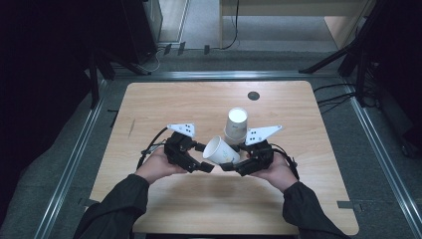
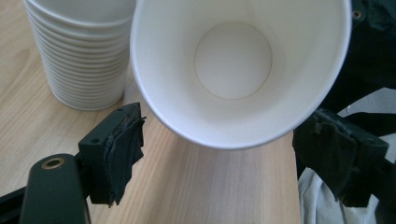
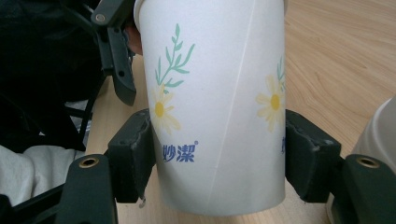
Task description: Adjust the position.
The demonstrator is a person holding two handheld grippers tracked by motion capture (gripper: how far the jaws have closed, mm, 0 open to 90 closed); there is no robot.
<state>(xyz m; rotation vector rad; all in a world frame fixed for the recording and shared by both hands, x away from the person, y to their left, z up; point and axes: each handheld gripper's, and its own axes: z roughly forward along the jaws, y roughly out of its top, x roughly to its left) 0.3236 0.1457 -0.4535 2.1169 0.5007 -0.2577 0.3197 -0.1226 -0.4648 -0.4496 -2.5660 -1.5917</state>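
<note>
Wooden table (image 1: pixel 164 104), pale grain, rounded corners, a small dark round insert (image 1: pixel 254 95) near its far edge.

Left side: person's left hand (image 1: pixel 155 167) comes up from the near edge in a dark sleeve, holding the left claw (image 1: pixel 205 158). Grey three-cornered plate (image 1: pixel 181 128) on top, cable trailing off its left side. In the left gripper view the jaws stand wide apart, one padded jaw low on each side, nothing between them; the mouth of a single paper cup (image 2: pixel 238 70) faces the camera just beyond them, its white inside and round base plainly seen. Jaws not touching the rim. Behind and to the left in that view, a stack of paper cups (image 2: pixel 84 56) stands on the table, many rims nested.

Centre: in the high view the single cup (image 1: pixel 219 150) lies tilted between the two claws, mouth toward the left claw, raised off the table. The stack (image 1: pixel 236 125) stands upright just behind it, nearly touching.

Right side: right hand (image 1: pixel 278 172), dark sleeve, holds the right claw (image 1: pixel 233 164). In the right gripper view its jaws press the cup's (image 3: pixel 215 107) lower wall from both sides, closed to the cup's width. Cup is white with yellow daisies, green sprig and blue printed characters. The left claw (image 3: pixel 114 51) shows beyond, at the cup's rim.
</note>
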